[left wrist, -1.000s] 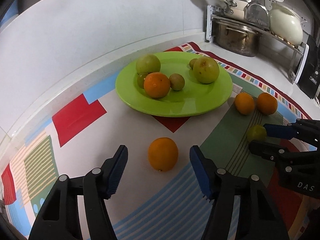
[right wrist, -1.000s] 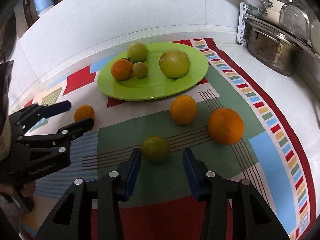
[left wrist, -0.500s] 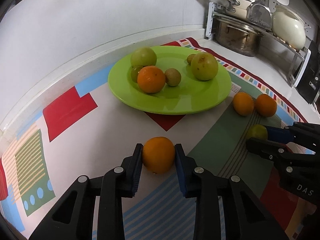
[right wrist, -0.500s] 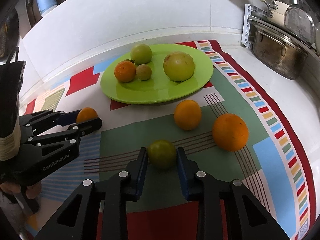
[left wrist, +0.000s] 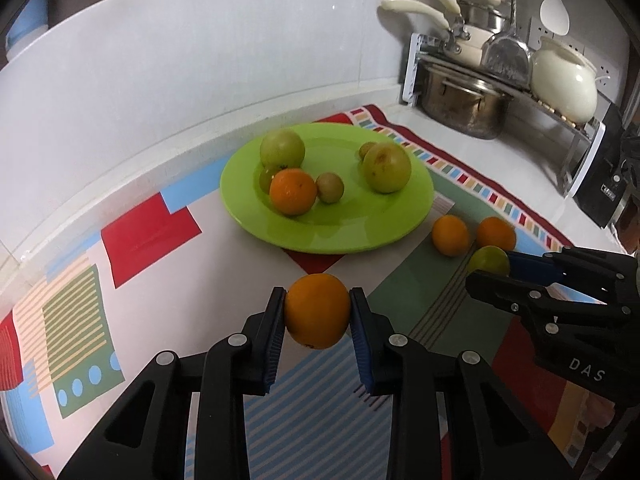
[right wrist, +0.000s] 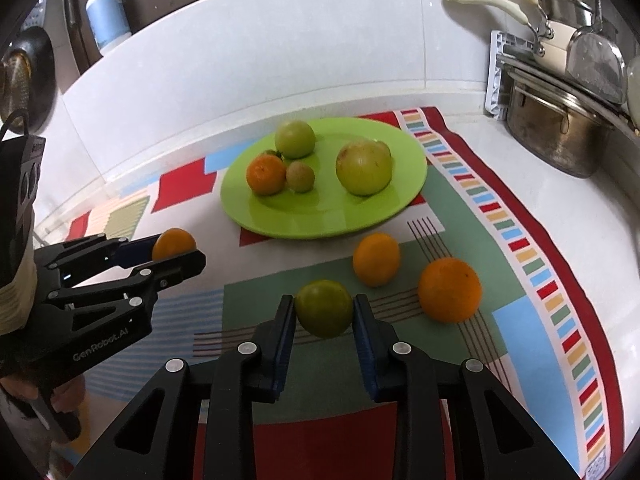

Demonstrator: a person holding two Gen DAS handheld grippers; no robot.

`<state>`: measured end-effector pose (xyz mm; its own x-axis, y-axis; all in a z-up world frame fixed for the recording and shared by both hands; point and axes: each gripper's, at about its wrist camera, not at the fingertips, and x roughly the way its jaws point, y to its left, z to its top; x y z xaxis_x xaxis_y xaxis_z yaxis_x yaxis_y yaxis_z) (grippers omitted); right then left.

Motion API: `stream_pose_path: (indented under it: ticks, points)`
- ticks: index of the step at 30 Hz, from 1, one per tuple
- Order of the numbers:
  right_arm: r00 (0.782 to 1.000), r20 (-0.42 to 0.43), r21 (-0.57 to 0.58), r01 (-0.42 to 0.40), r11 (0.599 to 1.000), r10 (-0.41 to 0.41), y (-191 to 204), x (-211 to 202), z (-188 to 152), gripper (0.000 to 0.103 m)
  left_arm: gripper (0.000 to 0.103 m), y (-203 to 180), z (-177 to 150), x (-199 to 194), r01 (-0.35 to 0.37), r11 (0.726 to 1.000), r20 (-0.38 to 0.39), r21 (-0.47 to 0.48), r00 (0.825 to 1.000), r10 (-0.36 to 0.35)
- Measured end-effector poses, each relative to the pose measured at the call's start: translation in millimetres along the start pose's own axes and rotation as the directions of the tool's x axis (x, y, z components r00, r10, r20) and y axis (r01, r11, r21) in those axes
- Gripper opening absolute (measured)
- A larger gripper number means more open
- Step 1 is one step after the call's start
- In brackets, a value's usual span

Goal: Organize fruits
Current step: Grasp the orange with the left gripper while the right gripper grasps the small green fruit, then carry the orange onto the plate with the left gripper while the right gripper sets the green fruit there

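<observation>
fruit is squeezed in both tongs: left tongs (left wrist: pixel 318 312) hold an orange (left wrist: pixel 317 311), right tongs (right wrist: pixel 324 314) hold a green fruit (right wrist: pixel 324 313). lift gently, then set both on the green plate (right wrist: pixel 404 200).

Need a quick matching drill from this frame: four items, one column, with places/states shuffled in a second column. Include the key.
Column 1
1. left gripper
2. right gripper
3. green plate
4. steel pot

Column 2
A. under the dish rack, at the mat's far right corner
B. jaws shut on the green fruit
C. holds several fruits, one orange among green ones
D. jaws shut on an orange

Pairs: 1-D, 2-B, 3-C, 4-A
</observation>
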<state>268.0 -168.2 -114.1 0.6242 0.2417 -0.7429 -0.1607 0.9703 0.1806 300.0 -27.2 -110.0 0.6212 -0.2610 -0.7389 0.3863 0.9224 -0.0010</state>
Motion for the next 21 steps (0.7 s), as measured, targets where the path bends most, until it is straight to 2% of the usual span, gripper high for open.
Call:
stream_pose_path:
  ticks: [11,21]
  points:
    - [0.997,0.074,-0.012,-0.036,0.999,0.037,-1.9,-26.6,17.4,0.030,0.031,-12.1,11.6,-31.1,-0.023,1.000,0.059,-0.009,0.998,0.023]
    - [0.985,0.152,-0.052,-0.079,0.996,0.086,-8.0,-55.4,42.3,0.030,0.031,-28.3,38.1,-55.3,-0.048,0.998,0.132,-0.027,0.990,0.051]
